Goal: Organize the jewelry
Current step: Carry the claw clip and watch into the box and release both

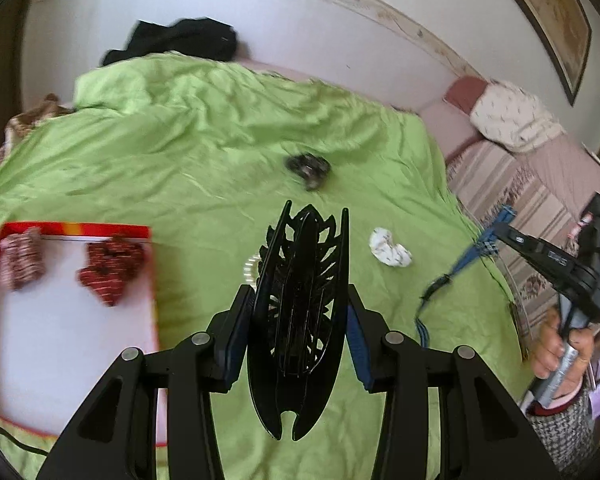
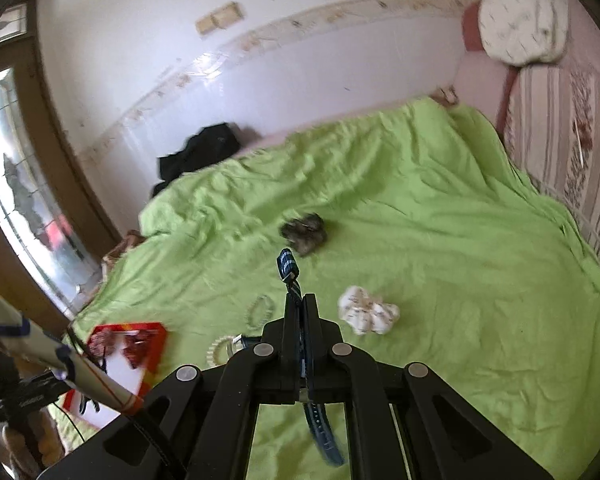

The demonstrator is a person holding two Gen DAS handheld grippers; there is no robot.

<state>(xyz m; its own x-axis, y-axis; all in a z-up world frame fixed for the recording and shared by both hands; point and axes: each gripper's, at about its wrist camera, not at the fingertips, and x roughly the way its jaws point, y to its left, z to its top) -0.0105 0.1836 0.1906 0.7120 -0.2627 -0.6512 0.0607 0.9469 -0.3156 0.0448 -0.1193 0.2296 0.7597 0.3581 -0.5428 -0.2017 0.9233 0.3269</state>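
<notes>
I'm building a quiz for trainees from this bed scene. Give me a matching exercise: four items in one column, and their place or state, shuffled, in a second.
Items:
1. black hair claw
2. blue strap
3. white scrunchie
4. red scrunchie

Places or states:
A. lying loose on the green blanket
B. on the white tray with red rim
C. clamped in the right gripper
D. held between the left gripper fingers

Pairs: 1-D, 2-C, 3-A, 4-B
</notes>
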